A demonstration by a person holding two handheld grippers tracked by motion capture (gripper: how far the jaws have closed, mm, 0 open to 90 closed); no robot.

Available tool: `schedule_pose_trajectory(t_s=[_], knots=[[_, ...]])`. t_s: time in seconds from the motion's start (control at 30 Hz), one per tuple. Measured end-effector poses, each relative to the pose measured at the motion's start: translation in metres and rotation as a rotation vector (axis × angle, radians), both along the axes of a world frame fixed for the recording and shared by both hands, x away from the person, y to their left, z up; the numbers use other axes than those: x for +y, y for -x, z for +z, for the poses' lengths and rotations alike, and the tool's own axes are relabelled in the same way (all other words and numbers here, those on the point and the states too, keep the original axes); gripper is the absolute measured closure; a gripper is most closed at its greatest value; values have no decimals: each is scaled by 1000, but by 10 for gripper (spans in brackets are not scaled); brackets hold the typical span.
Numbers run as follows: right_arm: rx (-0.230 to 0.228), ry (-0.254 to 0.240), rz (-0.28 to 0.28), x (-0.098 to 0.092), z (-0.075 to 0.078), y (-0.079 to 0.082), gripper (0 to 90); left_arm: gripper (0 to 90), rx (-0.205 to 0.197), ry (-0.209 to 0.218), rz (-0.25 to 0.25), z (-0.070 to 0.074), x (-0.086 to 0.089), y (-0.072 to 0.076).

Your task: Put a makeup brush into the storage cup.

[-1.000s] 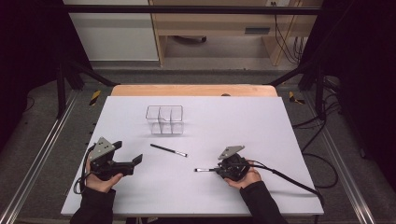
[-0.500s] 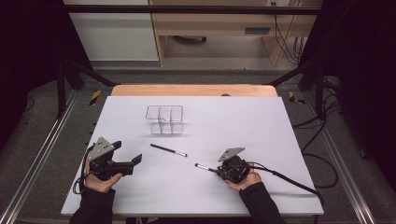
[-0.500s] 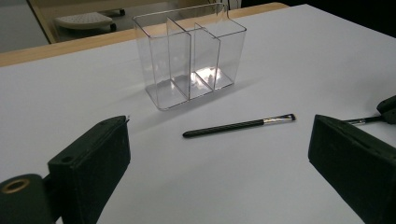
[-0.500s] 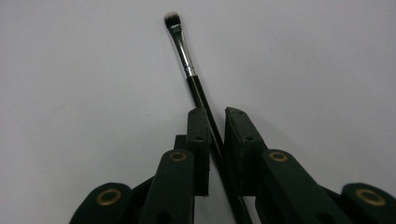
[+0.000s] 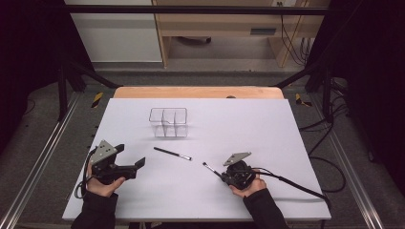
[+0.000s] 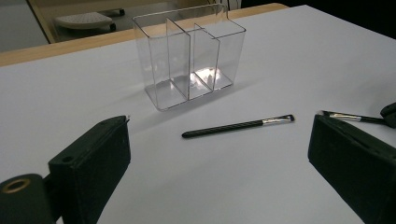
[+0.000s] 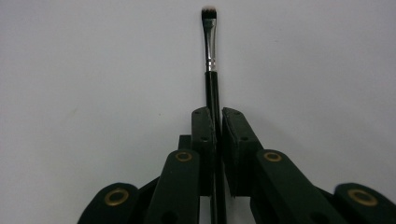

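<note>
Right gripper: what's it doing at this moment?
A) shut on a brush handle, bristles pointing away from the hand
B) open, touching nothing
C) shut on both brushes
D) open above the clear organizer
A: in the right gripper view the right gripper has its jaws closed on the brush handle, the bristle tip sticking out ahead over the white table.

A white sheet [image 5: 267, 129] covers the wooden table [image 5: 198, 92]; cables [image 5: 334, 119] trail right.

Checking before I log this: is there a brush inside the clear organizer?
No, the clear organizer has bare compartments; one brush lies on the table in front of it.
</note>
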State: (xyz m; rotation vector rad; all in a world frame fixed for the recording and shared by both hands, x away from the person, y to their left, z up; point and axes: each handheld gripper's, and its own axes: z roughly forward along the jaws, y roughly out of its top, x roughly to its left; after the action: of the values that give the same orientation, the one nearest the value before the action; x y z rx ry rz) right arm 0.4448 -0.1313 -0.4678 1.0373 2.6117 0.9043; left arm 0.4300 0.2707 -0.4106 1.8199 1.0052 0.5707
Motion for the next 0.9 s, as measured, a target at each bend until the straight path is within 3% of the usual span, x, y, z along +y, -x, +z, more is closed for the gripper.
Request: schedule_pose_trajectory(t_s=[0.37,0.6,0.9], knots=[[-5,-9,-14,1,0,1,828,50,6,-3,-3,-1,-1,-1],[-23,-18,-26,-2,5,0,722,50,8,-5,-5,-2,-2,-1],[-61,-47,-51,-11,28,-5,564,50,9,-3,-5,-1,-1,-1]])
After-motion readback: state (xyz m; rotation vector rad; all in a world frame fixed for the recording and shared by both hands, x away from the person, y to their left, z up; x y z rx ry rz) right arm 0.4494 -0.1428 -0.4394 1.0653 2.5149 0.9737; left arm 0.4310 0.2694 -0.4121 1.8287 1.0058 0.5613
